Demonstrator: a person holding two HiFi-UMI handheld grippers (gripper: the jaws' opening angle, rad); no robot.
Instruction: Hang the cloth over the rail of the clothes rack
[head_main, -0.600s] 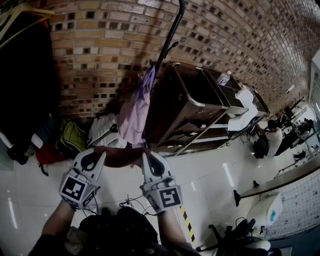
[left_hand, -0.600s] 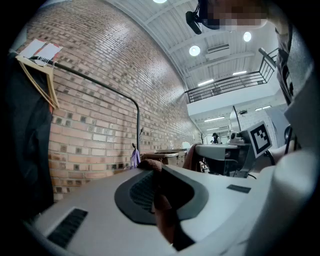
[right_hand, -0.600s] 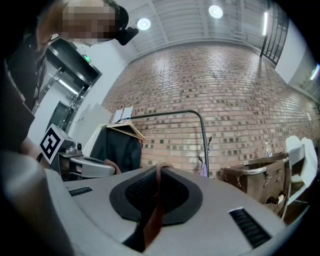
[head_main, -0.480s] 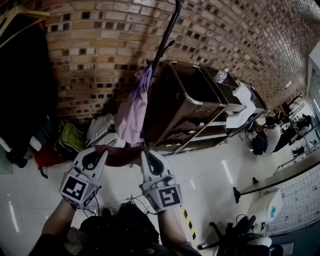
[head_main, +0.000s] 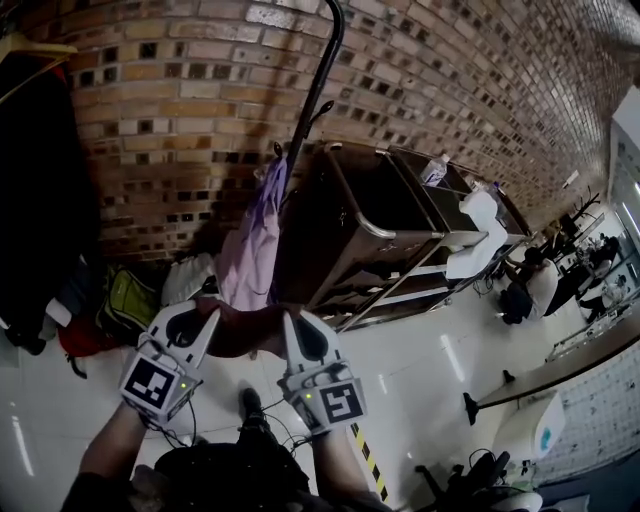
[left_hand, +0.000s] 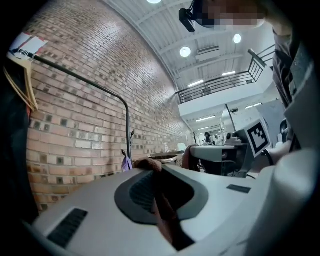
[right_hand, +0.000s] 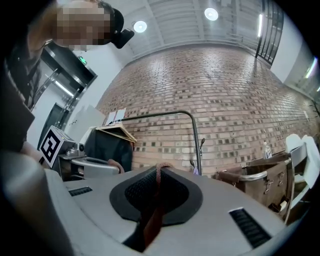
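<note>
A dark reddish-brown cloth (head_main: 245, 330) is stretched between my two grippers in the head view. My left gripper (head_main: 212, 318) is shut on its left edge, and the cloth (left_hand: 165, 215) shows pinched between the jaws in the left gripper view. My right gripper (head_main: 285, 320) is shut on the right edge, where a thin fold of the cloth (right_hand: 152, 215) runs between the jaws. The black clothes rack's upright (head_main: 308, 100) rises ahead by the brick wall. Its rail (right_hand: 150, 116) runs across above the wall in the right gripper view, well above and beyond the cloth.
A purple garment (head_main: 250, 240) hangs on a hook of the rack's upright. A dark metal trolley (head_main: 390, 220) stands to the right. Bags (head_main: 125, 300) lie by the brick wall (head_main: 180, 110). Black clothes (head_main: 40, 180) hang at the left. Cables (head_main: 260, 425) trail on the glossy floor.
Both grippers have kept their grip on the cloth and drifted slightly. The view has tilted, so the rack and trolley sit a little lower and closer.
</note>
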